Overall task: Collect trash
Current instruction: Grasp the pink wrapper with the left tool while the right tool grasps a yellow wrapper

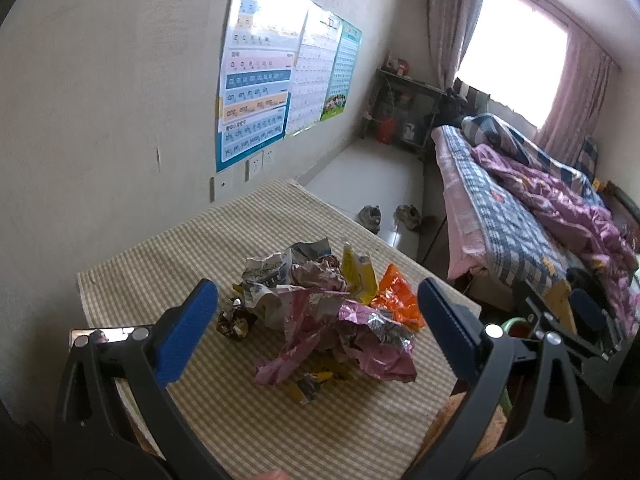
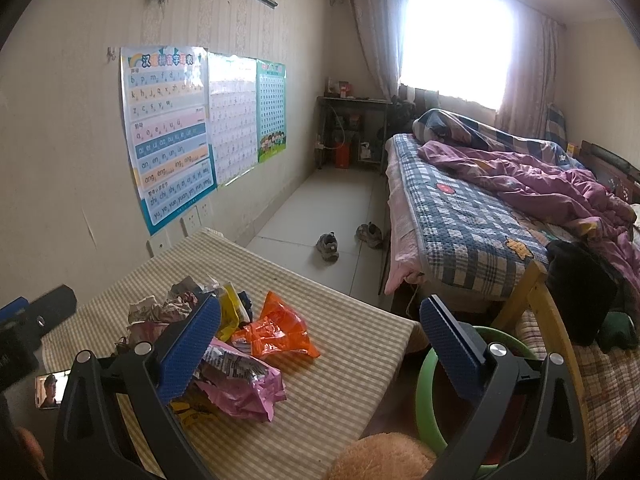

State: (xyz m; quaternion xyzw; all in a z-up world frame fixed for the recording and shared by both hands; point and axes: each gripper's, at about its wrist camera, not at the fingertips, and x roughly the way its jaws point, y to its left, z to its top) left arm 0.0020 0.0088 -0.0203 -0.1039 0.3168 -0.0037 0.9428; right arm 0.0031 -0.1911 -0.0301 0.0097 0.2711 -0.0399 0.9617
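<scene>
Daylight enters through the window (image 2: 456,36), which is overexposed to white. Glare washes out the wall posters (image 1: 276,20). Fisheye distortion bends the edges; corners are vignetted black. Focus is soft throughout.

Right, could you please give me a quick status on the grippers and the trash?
Left gripper open, empty, over the table. Right gripper open, empty. Wrapper pile untouched on the striped cloth. Green bin beside the table; nothing in the way.

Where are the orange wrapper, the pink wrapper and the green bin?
orange wrapper (image 2: 280,330), right wrist view, on its crinkled middle.
pink wrapper (image 1: 380,354), left wrist view, on its crumpled right part.
green bin (image 2: 426,392), right wrist view, on its left rim.
</scene>
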